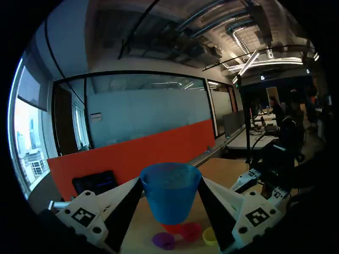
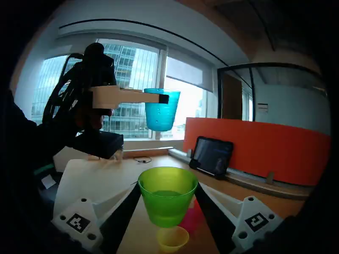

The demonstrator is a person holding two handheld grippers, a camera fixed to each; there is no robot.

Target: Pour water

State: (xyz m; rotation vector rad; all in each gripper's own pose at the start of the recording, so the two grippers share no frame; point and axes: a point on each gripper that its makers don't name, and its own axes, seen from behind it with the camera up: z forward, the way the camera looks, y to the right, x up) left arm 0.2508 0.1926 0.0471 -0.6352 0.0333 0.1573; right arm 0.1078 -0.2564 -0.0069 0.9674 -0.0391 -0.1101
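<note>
Left gripper view: the left gripper [image 1: 169, 189] is clamped on the blue cup [image 1: 170, 202], a finger pressed to each side. The cup is upright at 6 o'clock, above the table [image 1: 220, 167]. Below it on the table, close together, are a purple cup [image 1: 164, 240], a pink cup [image 1: 191, 231] and a yellow cup [image 1: 209, 236]. A tablet [image 1: 94, 182] stands at 8 o'clock before the orange partition [image 1: 140, 154].

Right gripper view: the right gripper [image 2: 168, 195] is closed on the green cup [image 2: 167, 209], upright at 6 o'clock. The yellow cup sits just beneath it and the pink cup shows behind it at 5 o'clock. At 11 o'clock the left gripper holds the blue cup upright, against the window [image 2: 127, 80]. Cup contents: cannot tell.
</note>
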